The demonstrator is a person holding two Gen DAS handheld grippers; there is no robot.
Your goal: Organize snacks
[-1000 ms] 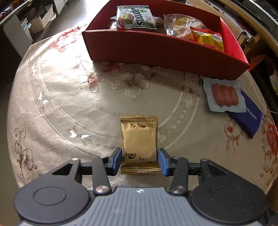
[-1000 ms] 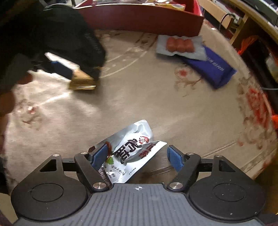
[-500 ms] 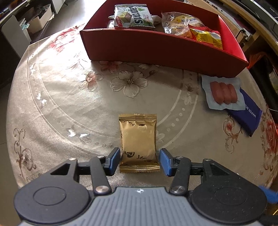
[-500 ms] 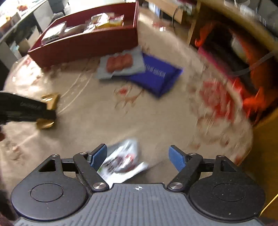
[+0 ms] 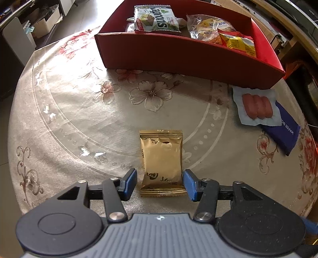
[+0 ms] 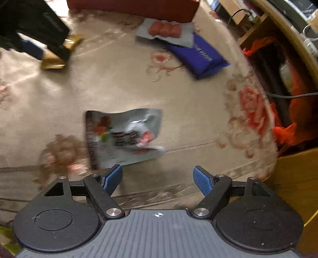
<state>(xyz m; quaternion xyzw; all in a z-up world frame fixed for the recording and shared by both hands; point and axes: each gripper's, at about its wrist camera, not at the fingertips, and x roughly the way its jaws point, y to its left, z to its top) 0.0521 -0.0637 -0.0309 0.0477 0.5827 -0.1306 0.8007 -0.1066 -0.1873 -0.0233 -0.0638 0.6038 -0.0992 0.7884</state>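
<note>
1. The left gripper has its blue pads apart on either side of the lower end of a gold packet. The right pad sits at the packet's edge, while a thin gap shows at the left pad. The jaws have just been opening, with the packet between them, flat on the cloth.
2. The right gripper stands open with nothing between its pads; its jaws have also just been opening. A silver packet lies flat just ahead of the left pad, its near edge close to that pad but outside the gap. The view is blurred, so its print cannot be read.
3. Both packets rest on a round table under a beige flowered cloth.
4. Farther out, to the right of the gold packet, a clear-fronted pack of three sausages lies partly over a blue wafer pack; both are well apart from the gold packet.
5. At the far side of the table stands a red tray. It holds a green and white snack bag, a clear bag of yellow pastries and a red and yellow bag.
6. In the right wrist view, the left gripper appears at the upper left as a dark shape over the gold packet.
</note>
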